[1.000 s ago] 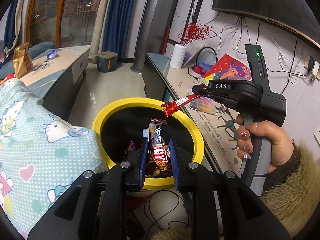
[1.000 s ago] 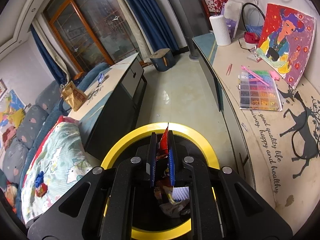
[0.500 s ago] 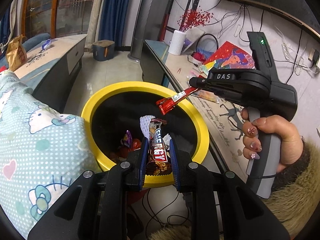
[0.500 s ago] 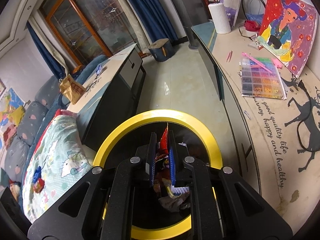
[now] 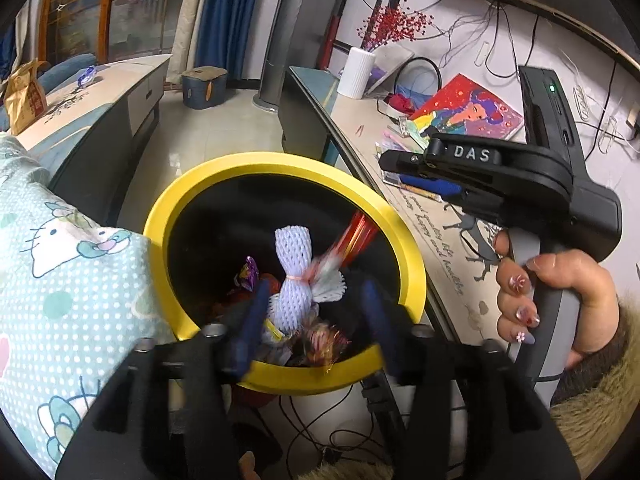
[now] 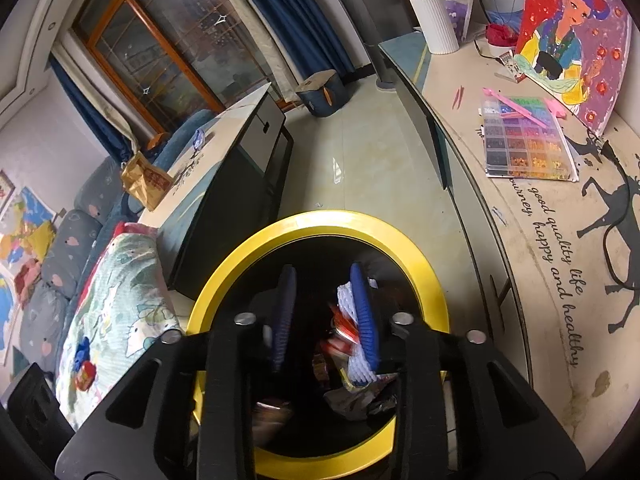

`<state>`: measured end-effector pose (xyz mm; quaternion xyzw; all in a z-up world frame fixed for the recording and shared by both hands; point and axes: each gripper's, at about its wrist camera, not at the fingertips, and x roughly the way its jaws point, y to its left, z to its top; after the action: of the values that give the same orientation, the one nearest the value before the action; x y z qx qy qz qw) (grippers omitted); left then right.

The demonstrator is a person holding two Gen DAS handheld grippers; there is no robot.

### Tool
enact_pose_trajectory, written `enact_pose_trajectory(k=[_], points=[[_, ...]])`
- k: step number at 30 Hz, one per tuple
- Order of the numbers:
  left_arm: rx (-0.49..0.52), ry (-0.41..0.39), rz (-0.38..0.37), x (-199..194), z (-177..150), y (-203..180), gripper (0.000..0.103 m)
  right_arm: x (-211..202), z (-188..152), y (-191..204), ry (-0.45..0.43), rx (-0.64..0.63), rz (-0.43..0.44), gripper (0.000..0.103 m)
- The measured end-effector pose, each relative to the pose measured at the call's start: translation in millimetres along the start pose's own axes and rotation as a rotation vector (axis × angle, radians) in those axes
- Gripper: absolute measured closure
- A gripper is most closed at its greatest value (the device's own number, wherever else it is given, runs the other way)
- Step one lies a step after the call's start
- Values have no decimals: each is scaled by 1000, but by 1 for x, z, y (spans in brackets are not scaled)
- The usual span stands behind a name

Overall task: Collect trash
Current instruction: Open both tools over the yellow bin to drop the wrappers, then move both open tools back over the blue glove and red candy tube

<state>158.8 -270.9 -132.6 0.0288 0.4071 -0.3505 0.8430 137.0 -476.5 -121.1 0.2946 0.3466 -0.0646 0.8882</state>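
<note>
A yellow-rimmed black bin stands below both grippers with several wrappers and a pale foam net inside. My left gripper hovers over its near rim; its jaws are opening and nothing is pressed between them. A brown-and-gold bar wrapper lies blurred just below them. My right gripper, held by a hand, is over the bin's right side, jaws opening. A red wrapper is falling, blurred, free of the pads.
A long counter on the right carries a bead box, a painting and a white vase. A low table with a paper bag stands left. A patterned blanket touches the bin's left rim.
Both grippers have opened. The energy bar has left the left pads and dropped into the bin; the red wrapper has left the right pads and is falling. The left gripper sank toward the bin.
</note>
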Motion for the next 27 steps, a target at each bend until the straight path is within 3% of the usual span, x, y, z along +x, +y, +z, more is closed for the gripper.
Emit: enact_pose_trajectory(k=[4, 7, 16, 27], points=[[-21, -34, 16, -9, 3, 5, 22, -2, 1, 0, -7, -1, 4, 65], [-40, -71, 36, -21, 5, 9, 10, -4, 1, 4, -16, -10, 12, 61], [-78, -153, 101, -54, 7, 23, 7, -20, 4, 26, -67, -90, 23, 50], [-133, -228, 178, -98, 1, 45, 7, -29, -6, 65, -61, -183, 83, 47]])
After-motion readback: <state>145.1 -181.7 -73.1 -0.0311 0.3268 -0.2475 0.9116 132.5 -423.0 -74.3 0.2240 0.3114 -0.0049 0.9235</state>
